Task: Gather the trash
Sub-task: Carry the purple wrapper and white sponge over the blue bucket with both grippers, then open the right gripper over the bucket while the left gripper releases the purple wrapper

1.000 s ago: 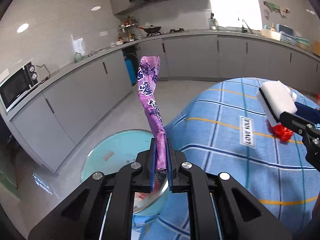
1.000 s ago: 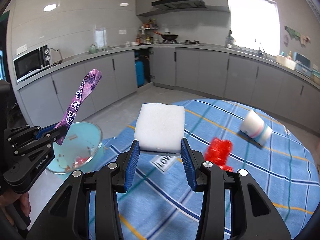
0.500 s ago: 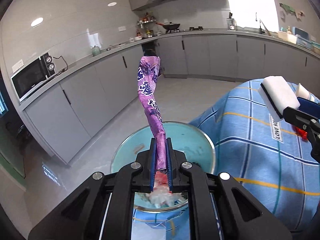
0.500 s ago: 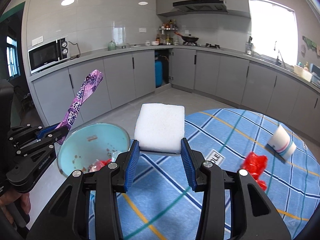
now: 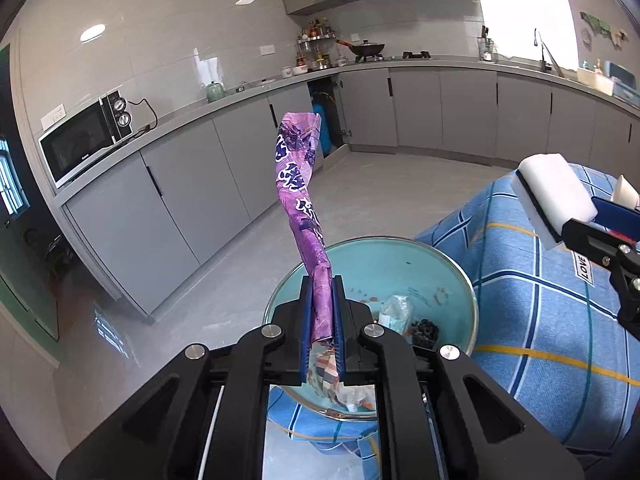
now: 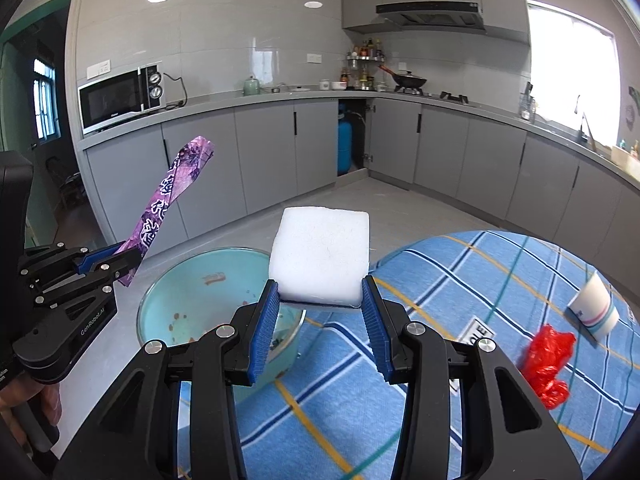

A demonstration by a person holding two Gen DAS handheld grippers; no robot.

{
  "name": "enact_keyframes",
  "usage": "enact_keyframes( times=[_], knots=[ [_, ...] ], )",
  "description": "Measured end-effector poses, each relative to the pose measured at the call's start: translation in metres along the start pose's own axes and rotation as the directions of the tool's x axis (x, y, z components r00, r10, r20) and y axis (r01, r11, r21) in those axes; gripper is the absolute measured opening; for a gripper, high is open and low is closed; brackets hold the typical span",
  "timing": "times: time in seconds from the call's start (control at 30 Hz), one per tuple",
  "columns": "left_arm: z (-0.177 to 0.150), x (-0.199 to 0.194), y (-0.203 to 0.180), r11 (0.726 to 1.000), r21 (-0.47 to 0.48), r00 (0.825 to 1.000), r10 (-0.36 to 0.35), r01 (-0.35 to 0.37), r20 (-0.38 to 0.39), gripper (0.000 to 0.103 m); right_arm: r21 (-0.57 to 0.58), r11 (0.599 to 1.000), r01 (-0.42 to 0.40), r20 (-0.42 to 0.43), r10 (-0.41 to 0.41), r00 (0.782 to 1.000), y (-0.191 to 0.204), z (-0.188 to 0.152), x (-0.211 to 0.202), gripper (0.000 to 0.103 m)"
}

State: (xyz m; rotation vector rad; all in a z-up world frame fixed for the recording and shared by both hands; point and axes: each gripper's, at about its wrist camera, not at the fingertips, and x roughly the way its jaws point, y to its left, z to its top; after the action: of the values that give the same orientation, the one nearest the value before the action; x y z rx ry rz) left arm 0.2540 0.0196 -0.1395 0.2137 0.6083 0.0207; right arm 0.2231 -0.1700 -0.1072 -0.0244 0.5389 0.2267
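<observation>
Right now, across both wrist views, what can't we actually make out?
- Teal bowl contents: in the left wrist view the left gripper covers the near half; scraps too small to identify.
- Purple wrapper: print too distorted to read.
- White foam block: underside hidden by the right gripper in the right wrist view.
- Paper cup: its inside faces away.
- Red plastic bag: partly behind the gripper finger.
</observation>
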Motion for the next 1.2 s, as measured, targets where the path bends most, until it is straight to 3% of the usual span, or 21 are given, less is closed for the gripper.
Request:
enact_keyframes(
  times=[0.8, 0.93, 1.0, 1.03, 1.13, 1.2],
  knots=[
    [-0.003, 0.013, 0.015, 0.999, -0.029, 0.999, 0.017, -0.018, -0.042, 0.011, -0.05, 0.995, -0.082, -0.034, 0.081, 0.996, 0.03, 0.001, 0.031, 0.043],
    [-0.002, 0.015, 0.017, 0.999, -0.027, 0.998, 0.033, -0.035, -0.051, 0.016, -0.056, 0.993, -0.1, -0.024, 0.099, 0.995, 0.034, 0.001, 0.035, 0.054],
    [-0.004, 0.017, 0.017, 0.998, -0.026, 0.997, 0.059, -0.06, -0.056, 0.027, -0.054, 0.993, -0.101, -0.022, 0.1, 0.995, 0.033, 0.001, 0.038, 0.061],
    [-0.004, 0.017, 0.017, 0.997, -0.024, 0.996, 0.068, -0.069, -0.056, 0.039, -0.048, 0.994, -0.098, -0.023, 0.097, 0.995, 0.031, 0.0, 0.039, 0.065],
    [-0.006, 0.02, 0.016, 0.997, -0.012, 0.995, 0.075, -0.076, -0.066, 0.041, -0.03, 0.996, -0.081, -0.029, 0.08, 0.996, 0.024, -0.003, 0.04, 0.065],
    [-0.007, 0.021, 0.014, 0.996, -0.007, 0.994, 0.09, -0.09, -0.062, 0.049, -0.025, 0.997, -0.068, -0.028, 0.067, 0.997, 0.02, -0.003, 0.038, 0.066]
  ],
)
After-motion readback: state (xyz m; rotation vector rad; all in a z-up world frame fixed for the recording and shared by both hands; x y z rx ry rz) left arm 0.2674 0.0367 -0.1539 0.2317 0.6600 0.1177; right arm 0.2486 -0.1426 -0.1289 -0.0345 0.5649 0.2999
